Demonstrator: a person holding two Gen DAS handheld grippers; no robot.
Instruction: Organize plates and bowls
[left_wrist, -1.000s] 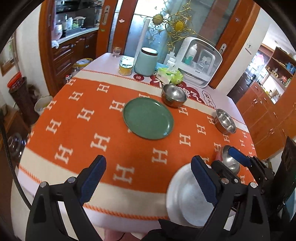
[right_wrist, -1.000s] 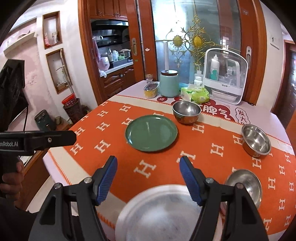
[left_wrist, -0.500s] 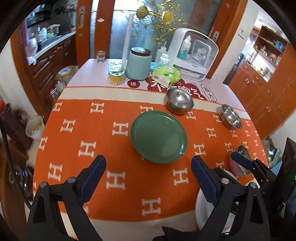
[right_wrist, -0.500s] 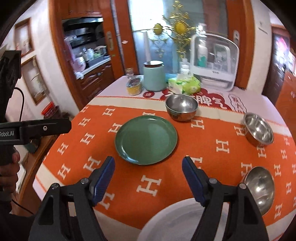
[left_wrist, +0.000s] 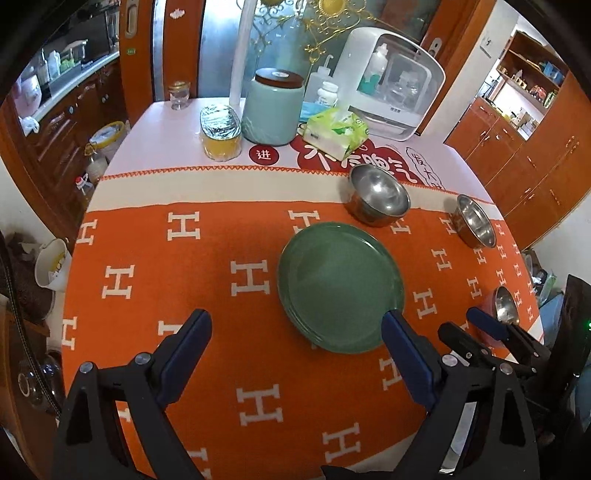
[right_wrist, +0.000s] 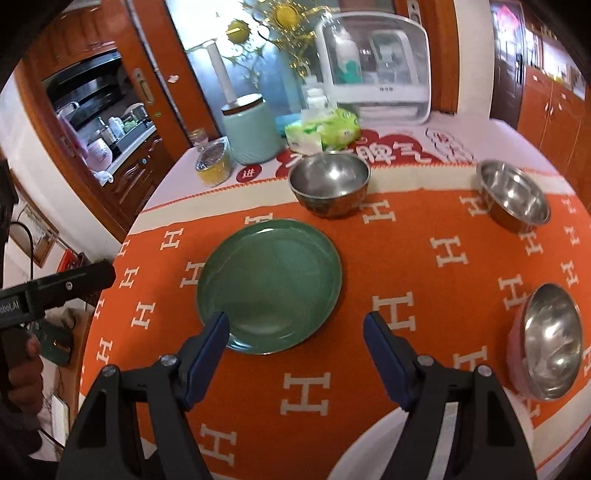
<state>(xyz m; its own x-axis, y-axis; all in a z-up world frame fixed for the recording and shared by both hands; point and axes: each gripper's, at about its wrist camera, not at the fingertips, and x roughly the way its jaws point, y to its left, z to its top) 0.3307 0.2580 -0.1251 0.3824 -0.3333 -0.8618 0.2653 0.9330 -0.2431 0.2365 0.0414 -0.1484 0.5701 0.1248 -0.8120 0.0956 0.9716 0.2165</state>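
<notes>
Green plate (right_wrist: 269, 284) flat near the middle of the orange H-patterned tablecloth (right_wrist: 406, 258), empty. Behind it, close to the cloth's cream band, a steel bowl (right_wrist: 330, 182) upright; a second steel bowl (right_wrist: 513, 197) farther right, well apart; a third steel bowl (right_wrist: 552, 341) at the right edge, seated in something pink. At the near table edge, partly hidden behind the right finger, a slice of a pale white plate (right_wrist: 369, 450).

Right gripper (right_wrist: 295, 339) jaws wide, just been opening, nothing between the pads, left fingertip in front of the green plate's near rim. Left gripper (left_wrist: 295, 343) spread wide too, empty, above bare cloth with the green plate (left_wrist: 341, 291) just inside its right finger.

Along the far side: pale green canister (left_wrist: 273, 110) with dark lid, foil-covered jar (left_wrist: 220, 134), green tissue pack (left_wrist: 338, 134), white countertop appliance (left_wrist: 391, 96).

A hand (right_wrist: 18, 369) on the left gripper's handle at the left margin of the right view.
</notes>
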